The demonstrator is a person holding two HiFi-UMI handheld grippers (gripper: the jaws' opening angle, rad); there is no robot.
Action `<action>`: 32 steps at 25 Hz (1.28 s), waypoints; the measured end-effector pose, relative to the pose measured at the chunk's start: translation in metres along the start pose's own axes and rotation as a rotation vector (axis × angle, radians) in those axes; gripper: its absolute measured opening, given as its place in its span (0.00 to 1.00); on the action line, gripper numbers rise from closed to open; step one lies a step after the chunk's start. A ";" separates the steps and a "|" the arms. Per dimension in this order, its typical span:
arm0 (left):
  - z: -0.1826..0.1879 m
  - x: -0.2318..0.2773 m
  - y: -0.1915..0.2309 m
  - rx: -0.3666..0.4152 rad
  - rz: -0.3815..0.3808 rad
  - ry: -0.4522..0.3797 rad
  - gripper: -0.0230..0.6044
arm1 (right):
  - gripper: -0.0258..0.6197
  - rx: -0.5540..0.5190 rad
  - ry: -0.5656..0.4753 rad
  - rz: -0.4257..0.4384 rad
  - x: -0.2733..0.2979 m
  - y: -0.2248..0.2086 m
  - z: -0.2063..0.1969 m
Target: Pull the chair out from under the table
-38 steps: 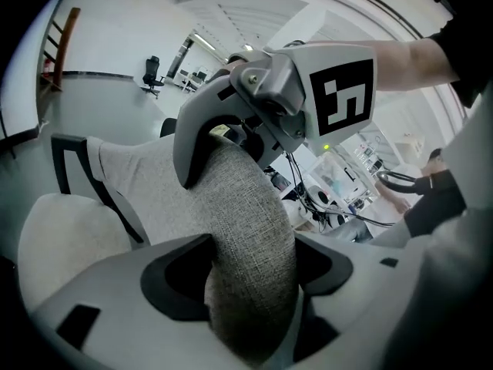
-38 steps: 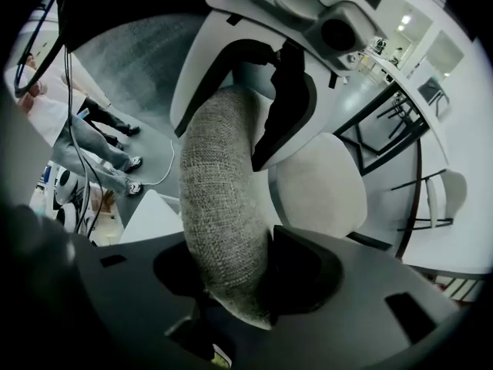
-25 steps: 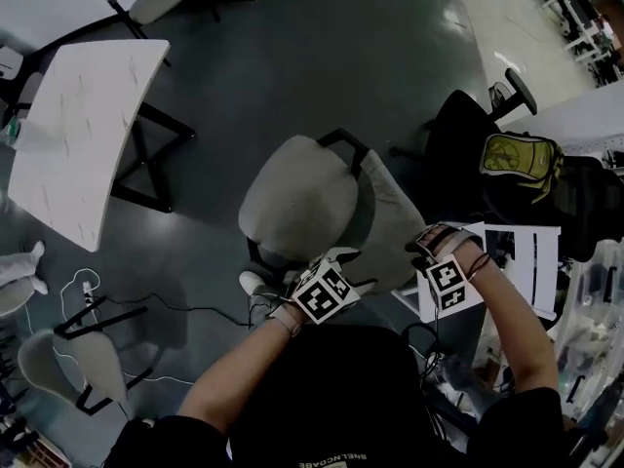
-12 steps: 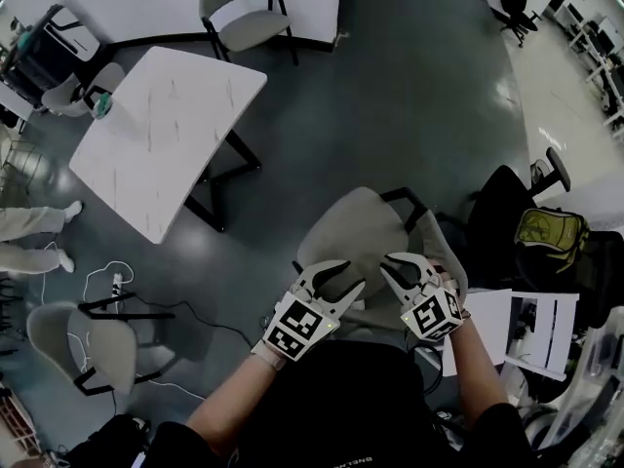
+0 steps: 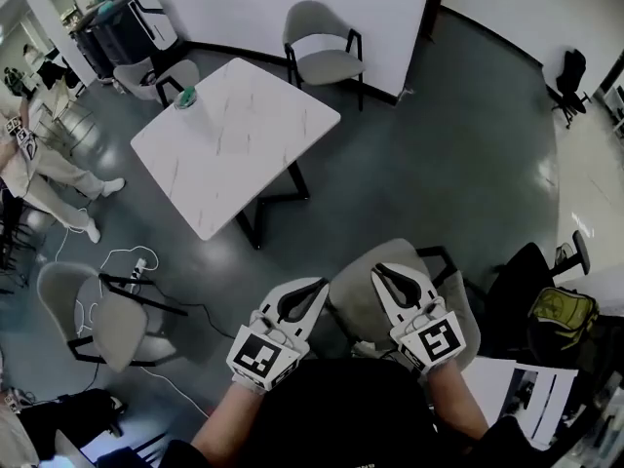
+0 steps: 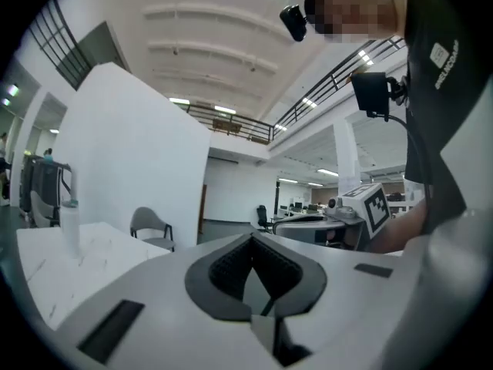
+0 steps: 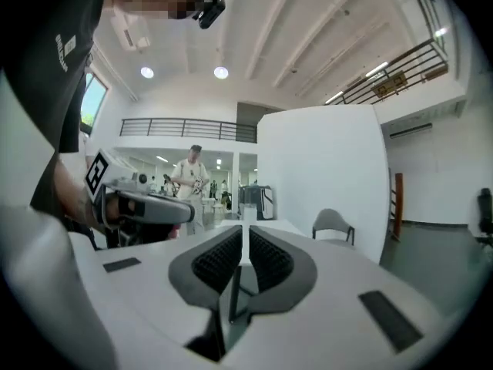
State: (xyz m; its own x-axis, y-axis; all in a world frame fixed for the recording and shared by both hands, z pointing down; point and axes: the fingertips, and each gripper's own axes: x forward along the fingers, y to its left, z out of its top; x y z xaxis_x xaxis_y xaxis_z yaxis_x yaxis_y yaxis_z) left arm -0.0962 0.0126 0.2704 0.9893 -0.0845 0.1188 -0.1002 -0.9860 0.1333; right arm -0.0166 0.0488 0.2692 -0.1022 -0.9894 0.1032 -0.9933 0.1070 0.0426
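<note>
A grey chair (image 5: 353,298) with black legs stands on the dark floor right below me, well apart from the white marble table (image 5: 234,139). Both grippers are raised above it and point level. My left gripper (image 5: 312,287) is shut with nothing between its jaws, which the left gripper view confirms (image 6: 250,241). Beside it, my right gripper (image 5: 382,271) is also shut and empty (image 7: 243,241). Neither touches the chair. Another grey chair (image 5: 327,47) stands by the white wall beyond the table.
A cup (image 5: 185,96) stands at the table's far corner. More grey chairs stand at the left (image 5: 107,325) and back left (image 5: 146,76). A person (image 5: 49,164) stands at the left. A cable (image 5: 127,261) lies on the floor. A black office chair (image 5: 526,281), backpack (image 5: 561,310) and papers (image 5: 526,388) are at the right.
Both grippers let go of the chair, rose and swung from pointing down to level. Their jaws went from open to shut. My view tilted up toward the table.
</note>
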 end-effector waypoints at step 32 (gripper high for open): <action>0.049 -0.099 0.033 -0.092 0.352 -0.237 0.04 | 0.08 0.052 -0.178 0.253 0.031 0.080 0.064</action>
State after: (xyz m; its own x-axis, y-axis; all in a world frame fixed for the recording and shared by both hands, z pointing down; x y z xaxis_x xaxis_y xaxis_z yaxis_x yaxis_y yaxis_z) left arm -0.1919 -0.0184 0.2149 0.8889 -0.4548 -0.0554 -0.4344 -0.8751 0.2134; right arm -0.1023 0.0206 0.2118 -0.3500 -0.9340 -0.0715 -0.9360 0.3518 -0.0139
